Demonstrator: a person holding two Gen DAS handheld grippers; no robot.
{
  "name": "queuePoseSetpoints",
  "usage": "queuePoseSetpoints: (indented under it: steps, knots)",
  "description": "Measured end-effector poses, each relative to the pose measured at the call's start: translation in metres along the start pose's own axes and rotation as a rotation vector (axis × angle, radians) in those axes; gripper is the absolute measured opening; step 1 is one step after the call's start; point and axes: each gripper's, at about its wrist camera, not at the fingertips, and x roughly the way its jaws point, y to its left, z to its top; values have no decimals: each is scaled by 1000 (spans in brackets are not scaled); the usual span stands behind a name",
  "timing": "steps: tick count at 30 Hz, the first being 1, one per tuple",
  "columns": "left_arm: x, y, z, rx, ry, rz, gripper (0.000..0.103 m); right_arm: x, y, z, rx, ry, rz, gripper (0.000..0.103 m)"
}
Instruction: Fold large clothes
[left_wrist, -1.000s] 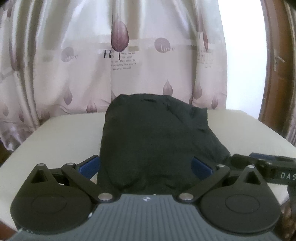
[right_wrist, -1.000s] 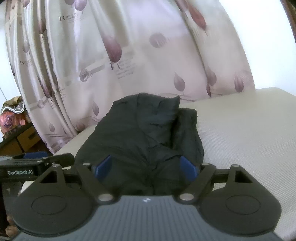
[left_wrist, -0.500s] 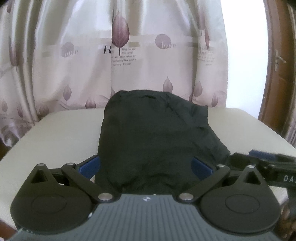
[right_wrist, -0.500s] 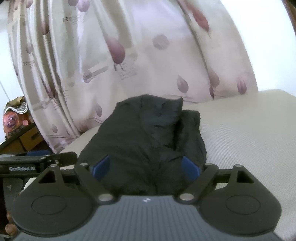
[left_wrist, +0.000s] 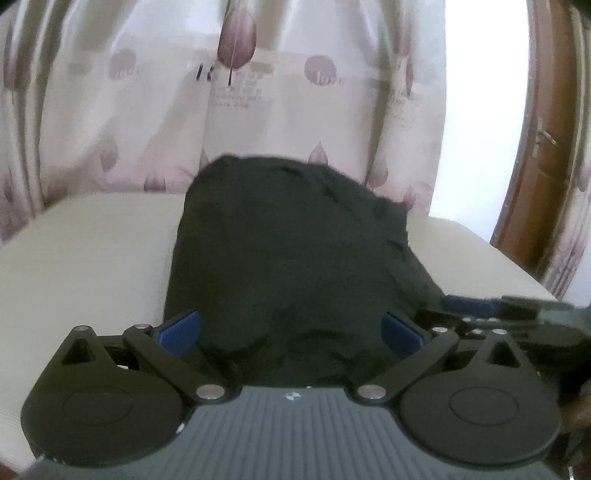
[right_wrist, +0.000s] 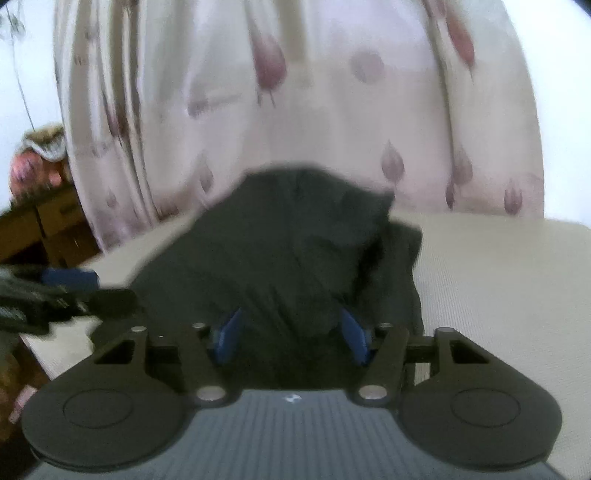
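Observation:
A black garment (left_wrist: 291, 258) lies folded in a long bundle on the cream table (left_wrist: 85, 258), reaching toward the curtain. My left gripper (left_wrist: 291, 328) is open, its blue pads on either side of the garment's near end. In the right wrist view the garment (right_wrist: 295, 251) shows a second fold at its right. My right gripper (right_wrist: 291, 332) is part closed, its blue pads either side of the near cloth; whether they pinch it is unclear. The right gripper also shows in the left wrist view (left_wrist: 517, 314), and the left gripper in the right wrist view (right_wrist: 55, 295).
A pale curtain with purple leaf prints (left_wrist: 258, 110) hangs behind the table. A brown wooden door frame (left_wrist: 535, 166) stands at the right. A wooden cabinet with clutter (right_wrist: 40, 206) stands at the left. The table's near edge (right_wrist: 40, 350) lies close to the left gripper.
My right gripper's pads have narrowed around the garment's near end and it has moved closer. The left gripper stays open and has shifted slightly. Both views are blurred by motion.

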Motion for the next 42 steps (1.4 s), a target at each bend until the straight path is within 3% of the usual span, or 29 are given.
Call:
queuePoseSetpoints:
  steps: [4,9,11,16,19,23,26,28,30,37,42]
  knots:
    - [19,9,-10,-46,75,-28,101,11,-14,-14,50,26,11,52]
    - [24,-3,-18,59,66,13,103,19,-22,-20,87,72,44,52]
    - [22,-1,-18,63,61,9,103,12,-27,-3,106,100,52,53]
    - [21,3,-16,41,61,-8,103,-8,-24,65,55,-51,80,55]
    - [18,1,-19,60,87,-13,103,20,-14,101,-24,-47,97,55]
    - [16,4,-17,60,91,-19,103,82,-6,126,-120,1,59,55]
    - [16,7,-14,52,96,-26,103,125,-14,123,-141,87,-14,55]
    - [15,8,-12,42,97,-37,103,143,-25,115,-93,156,-8,63]
    - [16,11,-11,22,97,-49,103,155,-37,106,-6,228,24,64]
    - [13,21,-5,-29,109,-114,103,172,-62,85,61,284,74,78]
    - [-4,18,-1,-55,55,-108,103,169,-58,83,50,278,63,80]
